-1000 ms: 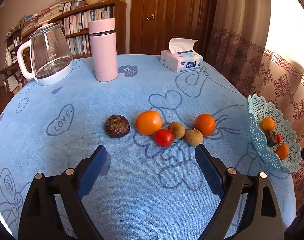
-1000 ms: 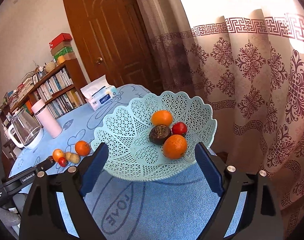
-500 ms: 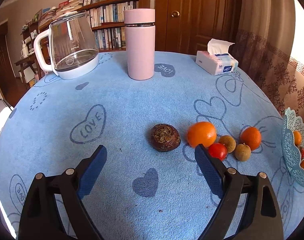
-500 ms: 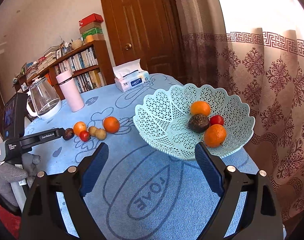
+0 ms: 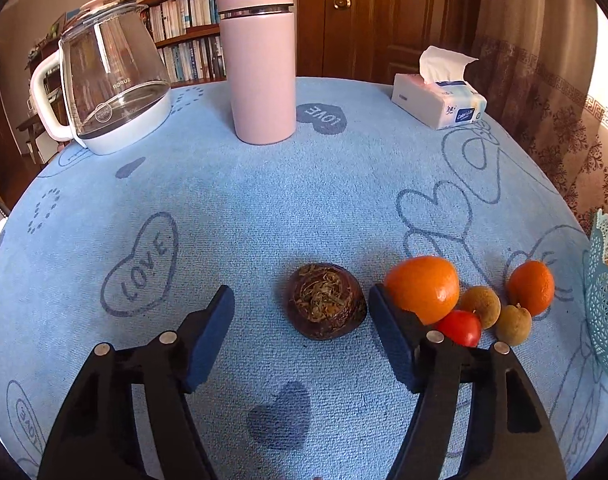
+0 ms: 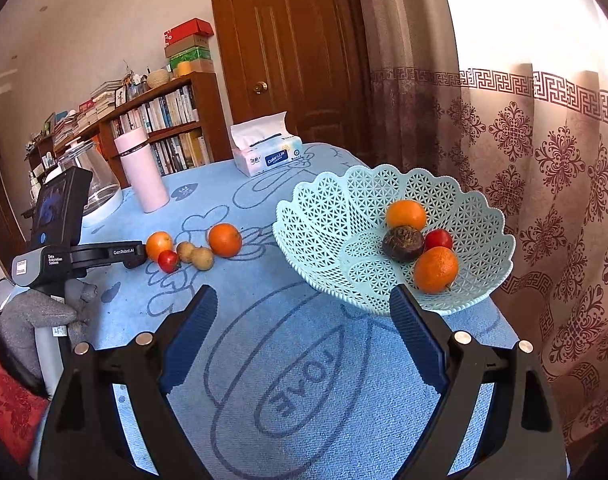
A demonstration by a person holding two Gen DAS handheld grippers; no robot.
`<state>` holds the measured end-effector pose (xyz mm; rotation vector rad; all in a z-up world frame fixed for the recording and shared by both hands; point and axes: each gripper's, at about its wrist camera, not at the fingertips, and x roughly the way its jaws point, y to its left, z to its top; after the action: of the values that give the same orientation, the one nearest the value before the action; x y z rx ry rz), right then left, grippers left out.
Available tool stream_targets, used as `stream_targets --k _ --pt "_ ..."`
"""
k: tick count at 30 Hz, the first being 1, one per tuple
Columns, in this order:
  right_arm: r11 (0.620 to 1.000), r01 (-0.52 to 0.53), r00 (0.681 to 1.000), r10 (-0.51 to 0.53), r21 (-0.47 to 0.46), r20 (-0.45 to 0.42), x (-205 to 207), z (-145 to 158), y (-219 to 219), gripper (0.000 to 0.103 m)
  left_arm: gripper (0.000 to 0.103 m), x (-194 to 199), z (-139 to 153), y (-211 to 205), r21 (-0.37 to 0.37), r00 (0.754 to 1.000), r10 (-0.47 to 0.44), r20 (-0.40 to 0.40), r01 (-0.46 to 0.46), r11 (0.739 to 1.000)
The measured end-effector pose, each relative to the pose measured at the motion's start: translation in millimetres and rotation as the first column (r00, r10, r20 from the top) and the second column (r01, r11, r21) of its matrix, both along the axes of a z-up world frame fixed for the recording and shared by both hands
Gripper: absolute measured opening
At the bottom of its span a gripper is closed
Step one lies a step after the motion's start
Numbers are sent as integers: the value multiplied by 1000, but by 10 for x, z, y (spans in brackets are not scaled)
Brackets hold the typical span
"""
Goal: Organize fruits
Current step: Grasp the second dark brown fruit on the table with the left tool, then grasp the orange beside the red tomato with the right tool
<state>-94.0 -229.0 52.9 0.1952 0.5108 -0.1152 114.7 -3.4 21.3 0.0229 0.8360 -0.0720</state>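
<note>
My left gripper (image 5: 299, 300) is open, low over the blue cloth, with a dark brown wrinkled fruit (image 5: 325, 306) between its fingers, nearer the right one. Right of it lie a large orange (image 5: 422, 289), a red cherry tomato (image 5: 460, 327), two brown longans (image 5: 480, 306) and a smaller orange (image 5: 530, 287). My right gripper (image 6: 304, 300) is open and empty, held above the cloth in front of the light-blue lattice fruit basket (image 6: 328, 216). The basket holds two oranges, a dark fruit (image 6: 402, 243) and a red tomato.
A pink thermos (image 5: 261, 60), a glass kettle (image 5: 107, 80) and a tissue box (image 5: 440, 100) stand at the far side of the round table. The basket's rim (image 5: 604, 300) shows at the right edge. A curtain (image 6: 544, 160) hangs beside the table.
My left gripper has moved forward and left, so the dark fruit now sits between its fingers. My right gripper has drawn back and turned left, away from the basket.
</note>
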Motion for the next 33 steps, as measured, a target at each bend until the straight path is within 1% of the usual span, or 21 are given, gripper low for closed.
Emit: stream_targets --k 1,5,7,9,13,15,19,25,33 --pt "1000 1 1000 -1 0 -2 2 -2 0 89 61 14 -16 -6 -4 1000 -7 -8 7 1000" --pt "1000 3 1000 -3 -4 -20 39 -23 3 89 54 12 -46 -25 -9 999 -32 -12 32 999" --pt "1000 5 1000 -5 -11 -28 56 -30 17 89 47 7 -45 -23 -26 999 -46 -9 45 999" --pt "1000 7 999 -7 -21 -35 69 -36 34 89 42 -10 -41 -15 -41 998 -61 -2 61 997" --pt "999 13 999 -15 -39 -44 89 -48 61 89 42 -29 -26 41 -83 998 -66 4 67 994" --pt "999 16 999 -18 -46 -46 91 -50 71 89 42 -60 -4 66 -88 998 -60 16 61 994" --pt "998 22 998 -25 -53 -53 98 -48 73 89 42 -148 68 69 -65 997 -48 61 52 997" --pt "1000 -9 997 9 -4 -74 174 -14 124 89 42 -221 144 73 -31 993 -19 117 23 999" --pt "996 -62 998 60 -58 -35 339 220 348 89 42 -268 199 151 -21 987 23 156 -20 1000"
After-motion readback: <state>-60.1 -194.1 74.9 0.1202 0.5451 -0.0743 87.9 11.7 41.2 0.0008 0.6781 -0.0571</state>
